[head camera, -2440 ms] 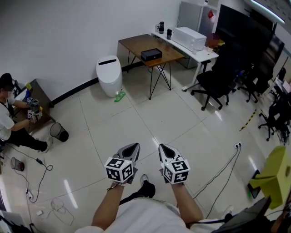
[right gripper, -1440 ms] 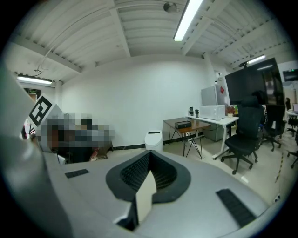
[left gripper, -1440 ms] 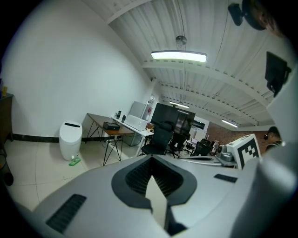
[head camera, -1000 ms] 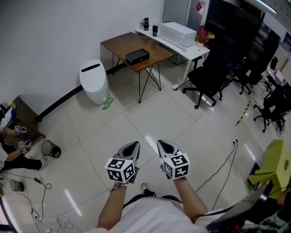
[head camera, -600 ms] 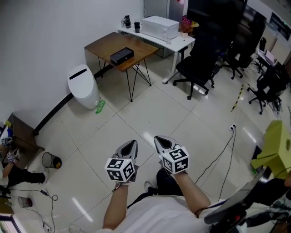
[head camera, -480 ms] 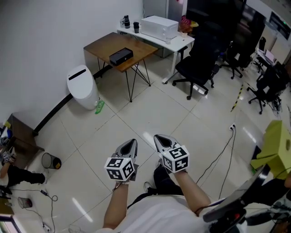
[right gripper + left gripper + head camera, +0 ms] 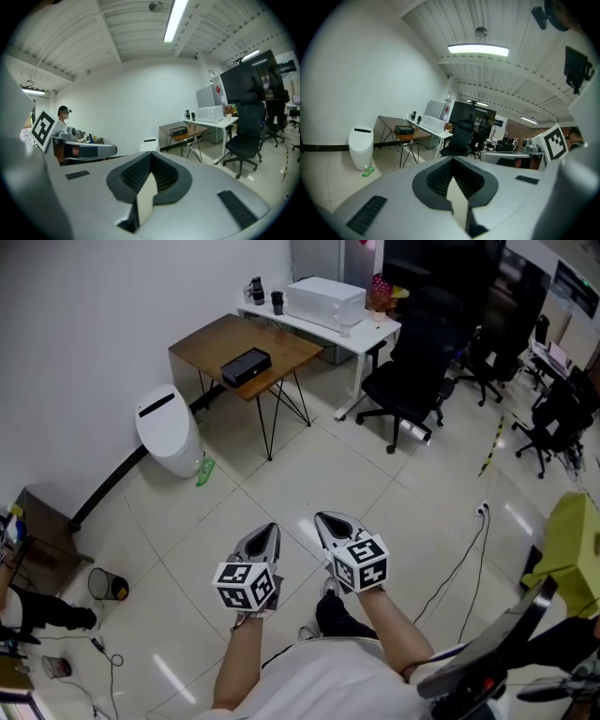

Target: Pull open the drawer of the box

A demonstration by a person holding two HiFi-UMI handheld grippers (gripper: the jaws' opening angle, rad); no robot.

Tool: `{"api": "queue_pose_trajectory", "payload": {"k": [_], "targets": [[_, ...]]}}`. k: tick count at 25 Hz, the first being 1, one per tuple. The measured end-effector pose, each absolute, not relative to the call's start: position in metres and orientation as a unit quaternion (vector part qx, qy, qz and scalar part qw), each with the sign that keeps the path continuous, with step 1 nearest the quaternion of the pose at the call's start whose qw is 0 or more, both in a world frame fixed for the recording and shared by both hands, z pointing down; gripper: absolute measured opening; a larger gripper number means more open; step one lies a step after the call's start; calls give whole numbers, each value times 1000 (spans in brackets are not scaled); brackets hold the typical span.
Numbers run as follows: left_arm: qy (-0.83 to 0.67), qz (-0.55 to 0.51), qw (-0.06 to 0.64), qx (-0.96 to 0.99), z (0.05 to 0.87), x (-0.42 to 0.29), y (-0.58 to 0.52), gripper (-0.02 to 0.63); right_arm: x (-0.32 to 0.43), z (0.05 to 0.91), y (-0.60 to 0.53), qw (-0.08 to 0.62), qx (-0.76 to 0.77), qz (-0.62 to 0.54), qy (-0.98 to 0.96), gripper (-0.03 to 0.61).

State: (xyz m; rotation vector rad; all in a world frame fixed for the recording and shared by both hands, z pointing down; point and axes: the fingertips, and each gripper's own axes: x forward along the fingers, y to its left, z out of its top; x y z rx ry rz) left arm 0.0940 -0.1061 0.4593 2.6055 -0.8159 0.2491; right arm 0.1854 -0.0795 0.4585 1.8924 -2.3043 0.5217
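Since we've only shuffled nearer the box [image 7: 246,367], left gripper [image 7: 271,527] and right gripper [image 7: 324,518] stay shut, empty; no pulling yet.

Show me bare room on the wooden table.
The wooden table is bare between the black box and the wall-side edge, and at its corner nearest the white desk. The desk is crowded: a white machine and cups fill most of it.
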Motion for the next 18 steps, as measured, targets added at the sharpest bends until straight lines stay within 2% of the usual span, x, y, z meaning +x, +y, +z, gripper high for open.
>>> {"api": "queue_pose_trajectory", "payload": {"k": [18], "targets": [[-298, 87, 175, 934, 446, 194, -199, 2, 267, 441, -170, 34, 594, 156, -788, -14]]}}
